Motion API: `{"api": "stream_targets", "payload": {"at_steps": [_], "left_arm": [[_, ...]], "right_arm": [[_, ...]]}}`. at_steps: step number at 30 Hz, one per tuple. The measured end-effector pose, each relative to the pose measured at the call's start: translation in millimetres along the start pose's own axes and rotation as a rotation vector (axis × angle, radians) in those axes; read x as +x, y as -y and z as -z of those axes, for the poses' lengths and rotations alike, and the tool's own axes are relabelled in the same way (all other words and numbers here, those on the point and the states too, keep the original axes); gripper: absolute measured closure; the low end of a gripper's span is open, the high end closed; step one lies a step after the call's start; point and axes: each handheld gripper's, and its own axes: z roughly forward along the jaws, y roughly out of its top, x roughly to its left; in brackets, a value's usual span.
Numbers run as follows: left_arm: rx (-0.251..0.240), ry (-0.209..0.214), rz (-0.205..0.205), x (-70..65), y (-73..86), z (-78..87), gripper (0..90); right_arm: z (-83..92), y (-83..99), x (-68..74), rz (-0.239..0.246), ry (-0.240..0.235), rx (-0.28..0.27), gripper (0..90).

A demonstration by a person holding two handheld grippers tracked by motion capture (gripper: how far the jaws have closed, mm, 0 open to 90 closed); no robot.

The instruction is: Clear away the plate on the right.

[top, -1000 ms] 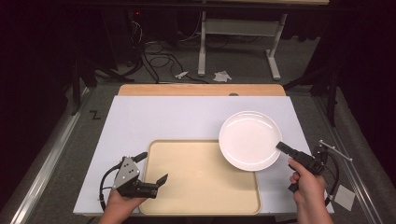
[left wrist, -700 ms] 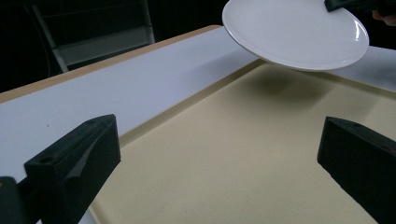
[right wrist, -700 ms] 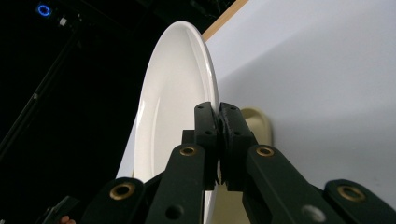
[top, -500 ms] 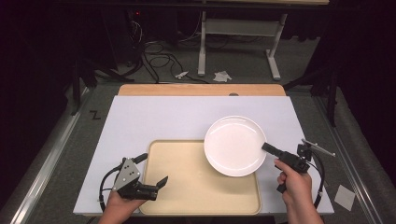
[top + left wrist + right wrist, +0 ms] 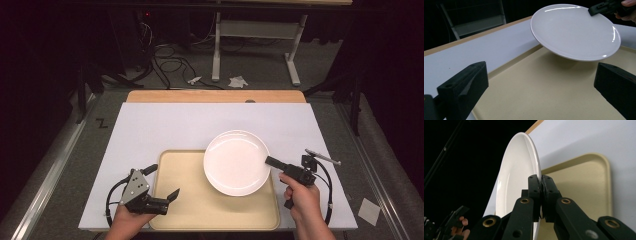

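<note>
A white plate (image 5: 235, 161) hangs in the air over the right part of the beige tray (image 5: 190, 215). My right gripper (image 5: 269, 161) is shut on its right rim. In the right gripper view both pads pinch the thin rim of the plate (image 5: 517, 170), with the tray (image 5: 584, 182) behind it. My left gripper (image 5: 162, 182) rests at the tray's front left corner, jaws wide open and holding nothing. From the left gripper view the plate (image 5: 574, 32) floats tilted above the tray (image 5: 544, 92), and the right gripper (image 5: 599, 7) holds its far edge.
The tray lies on a white sheet (image 5: 165, 125) that covers the table, with a wooden edge (image 5: 215, 96) at the back. Cables and a metal stand (image 5: 255, 30) sit on the dark floor beyond. A paper scrap (image 5: 371, 211) lies on the floor at the right.
My right gripper has carried the plate leftward, from over the tray's right edge to above the tray's right part. The left gripper has stayed put.
</note>
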Motion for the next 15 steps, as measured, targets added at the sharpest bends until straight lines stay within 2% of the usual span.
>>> {"api": "stream_targets", "payload": {"at_steps": [9, 15], "left_arm": [[0.002, 0.001, -0.001, 0.0, 0.4, 0.7, 0.2], [0.0, 0.0, 0.001, 0.6, 0.9, 1.6, 0.2]], "right_arm": [[-18.9, 9.6, 10.9, 0.03, -0.014, 0.062, 89.0], [-28.7, 15.6, 16.4, 0.032, -0.032, 0.092, 89.0]]}}
